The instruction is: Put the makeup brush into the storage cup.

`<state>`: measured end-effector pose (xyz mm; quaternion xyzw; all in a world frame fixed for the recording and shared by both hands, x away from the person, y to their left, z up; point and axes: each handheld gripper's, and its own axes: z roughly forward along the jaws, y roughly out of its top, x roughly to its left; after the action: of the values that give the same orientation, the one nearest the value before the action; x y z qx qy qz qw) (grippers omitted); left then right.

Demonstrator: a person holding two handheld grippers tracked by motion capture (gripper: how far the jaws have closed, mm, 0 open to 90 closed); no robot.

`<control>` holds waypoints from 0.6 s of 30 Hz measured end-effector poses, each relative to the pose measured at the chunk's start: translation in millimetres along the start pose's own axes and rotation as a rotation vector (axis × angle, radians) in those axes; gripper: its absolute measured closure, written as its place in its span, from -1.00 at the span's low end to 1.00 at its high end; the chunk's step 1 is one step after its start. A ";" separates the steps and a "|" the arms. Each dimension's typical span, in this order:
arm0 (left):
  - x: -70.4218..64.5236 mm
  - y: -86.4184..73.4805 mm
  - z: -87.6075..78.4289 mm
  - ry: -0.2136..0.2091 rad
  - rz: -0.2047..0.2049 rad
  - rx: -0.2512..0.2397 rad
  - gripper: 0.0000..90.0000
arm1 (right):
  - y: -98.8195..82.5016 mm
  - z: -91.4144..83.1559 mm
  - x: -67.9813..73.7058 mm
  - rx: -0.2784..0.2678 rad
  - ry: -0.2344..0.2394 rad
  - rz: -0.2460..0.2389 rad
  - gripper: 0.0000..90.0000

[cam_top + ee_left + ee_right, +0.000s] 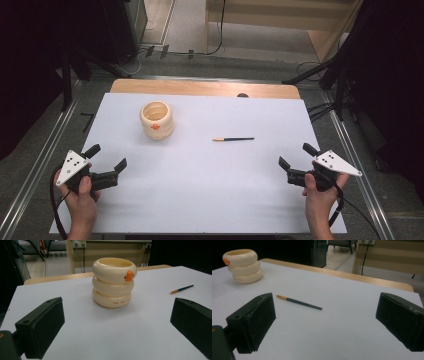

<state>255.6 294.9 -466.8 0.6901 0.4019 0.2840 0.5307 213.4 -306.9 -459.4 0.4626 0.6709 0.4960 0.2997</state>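
High view: the left gripper point(107, 156) and right gripper point(294, 155) rest at the near corners of the white table point(200, 200), each in a hand, jaws spread wide and empty. The cup point(157, 119), a cream stack of three rings with an orange beak, stands upright at the far left. The brush point(233, 139) lies flat right of centre, orange end toward the cup, well apart from it. The likely job is putting the brush in the cup, and the right gripper is the nearer one to it. A wooden edge runs along the far side, with cables and stands on the floor beyond; nothing lies between either gripper and its target.

Left gripper view: both black jaws stand fully apart with bare table between them. The cup point(114, 282) sits straight ahead, mouth open and up; the brush point(182, 289) is off to the right. This gripper could steady the cup if it threatens to tip.

Right gripper view: the jaws are wide, nothing held. The brush point(299, 302) lies ahead, slanting across the path, the cup point(242, 265) far left. Best to turn the wrist so the jaws straddle the thin handle crosswise, come down close to the table, and pinch near the middle, since so slim a thing can roll or slip.
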 end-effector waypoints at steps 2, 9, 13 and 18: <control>-1.0 -0.2 0.2 -0.002 -0.001 0.003 -1.00 | 6.1 3.5 0.0 0.021 0.017 -0.018 -0.90; -3.3 0.1 1.1 -0.010 0.005 0.004 -1.00 | 27.3 22.4 2.9 0.095 0.057 -0.087 -0.81; -3.0 0.2 1.4 -0.010 0.006 0.003 -1.00 | 36.6 37.9 5.7 0.148 0.083 -0.140 -0.75; -1.7 0.0 0.5 -0.008 -0.001 0.000 -1.00 | 48.5 57.1 9.9 0.213 0.114 -0.207 -0.70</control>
<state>255.2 293.3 -466.8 0.6911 0.4001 0.2809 0.5323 274.4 -271.7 -431.8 0.3914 0.7797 0.4139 0.2599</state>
